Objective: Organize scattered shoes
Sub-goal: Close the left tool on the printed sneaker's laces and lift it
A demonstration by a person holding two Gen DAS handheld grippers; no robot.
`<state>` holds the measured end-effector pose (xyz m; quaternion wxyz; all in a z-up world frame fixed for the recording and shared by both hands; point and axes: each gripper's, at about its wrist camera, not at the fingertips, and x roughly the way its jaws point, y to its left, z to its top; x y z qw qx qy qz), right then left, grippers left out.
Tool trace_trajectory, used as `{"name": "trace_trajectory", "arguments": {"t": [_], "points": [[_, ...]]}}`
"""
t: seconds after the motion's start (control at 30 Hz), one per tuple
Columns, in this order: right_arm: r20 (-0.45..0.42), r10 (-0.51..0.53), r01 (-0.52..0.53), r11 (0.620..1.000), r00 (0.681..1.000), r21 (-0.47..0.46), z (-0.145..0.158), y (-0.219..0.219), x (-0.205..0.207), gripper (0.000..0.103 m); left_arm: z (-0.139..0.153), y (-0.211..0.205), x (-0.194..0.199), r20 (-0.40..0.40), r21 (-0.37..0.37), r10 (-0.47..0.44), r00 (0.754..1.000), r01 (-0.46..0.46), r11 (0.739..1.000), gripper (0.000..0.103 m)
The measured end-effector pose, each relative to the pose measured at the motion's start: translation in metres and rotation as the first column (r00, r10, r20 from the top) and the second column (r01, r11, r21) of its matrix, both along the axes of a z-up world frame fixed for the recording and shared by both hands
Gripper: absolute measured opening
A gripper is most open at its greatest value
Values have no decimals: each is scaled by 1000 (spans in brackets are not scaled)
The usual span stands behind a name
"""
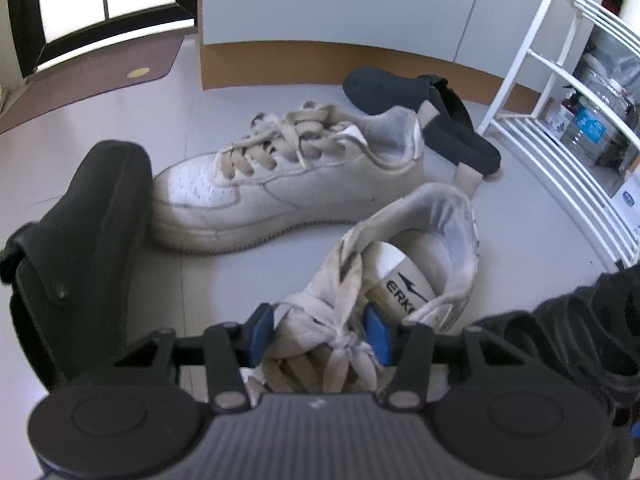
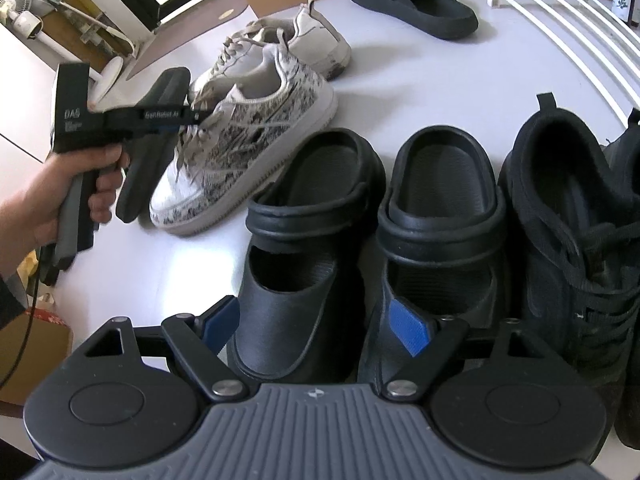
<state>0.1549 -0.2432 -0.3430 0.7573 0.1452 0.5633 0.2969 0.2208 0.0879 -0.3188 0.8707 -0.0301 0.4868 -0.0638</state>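
2 tongs – left tongs [image 1: 318,334] clamped on the patterned sneaker's [image 2: 244,148] laces, right tongs [image 2: 320,324] apart over a black clog [image 2: 304,264].

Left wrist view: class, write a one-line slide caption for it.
Left gripper closed on the laces of a worn white sneaker, its mate and a black slipper lying beyond on the floor.

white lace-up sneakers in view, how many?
2. One white lace-up sneaker, grey-mottled side, sits between the left gripper fingers. The other white sneaker lies behind it, toward the wall. More may be hidden.
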Motion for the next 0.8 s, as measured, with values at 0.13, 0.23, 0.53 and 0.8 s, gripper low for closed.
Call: {"name": "trace_trajectory", "arguments": {"t": [0.13,0.23,0.53,0.8], "points": [[25,-18,18,1000,1000,6,5,0,2,86,2,5,-16,-21,-12,-4,1000,4,1000,52],[44,-36,36,999,998,8,9,-2,3,86,3,11,-28,-34,-17,0,999,0,1000,52],[69,-84,82,996,994,31,21,-5,9,86,8,26,-49,-77,-43,35,996,-38,998,52],[89,-117,111,991,989,69,35,-1,17,86,31,40,-69,-63,-91,40,997,-46,995,66]]}}
